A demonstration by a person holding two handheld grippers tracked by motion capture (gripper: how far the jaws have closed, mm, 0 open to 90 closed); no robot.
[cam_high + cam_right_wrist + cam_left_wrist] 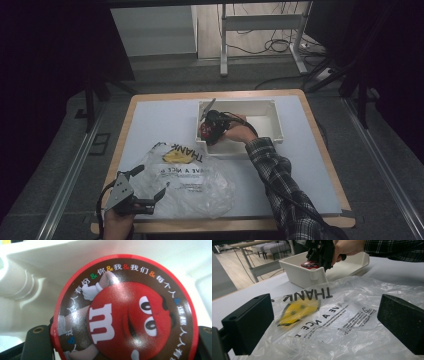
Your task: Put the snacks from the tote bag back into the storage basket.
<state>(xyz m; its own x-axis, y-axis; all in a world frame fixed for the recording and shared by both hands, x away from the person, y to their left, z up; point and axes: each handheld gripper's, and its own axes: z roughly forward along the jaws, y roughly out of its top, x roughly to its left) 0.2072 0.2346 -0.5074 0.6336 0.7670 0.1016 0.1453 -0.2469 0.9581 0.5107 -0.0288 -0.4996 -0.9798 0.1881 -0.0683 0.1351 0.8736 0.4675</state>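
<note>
Red round candy tin (125, 312) sits clamped between the right gripper's (212, 127) jaws, lid face toward that gripper's camera, at the left end of the white bin (272, 112), about level with its rim. Bin stands on the far half of the table (150, 115). Left gripper (137, 192) is at the near left, jaws spread wide apart, holding nothing, straddling the near-left edge of the clear plastic bag (200, 185). Bag lies flat just in front of the bin, with a yellow item (297, 311) inside.
</note>
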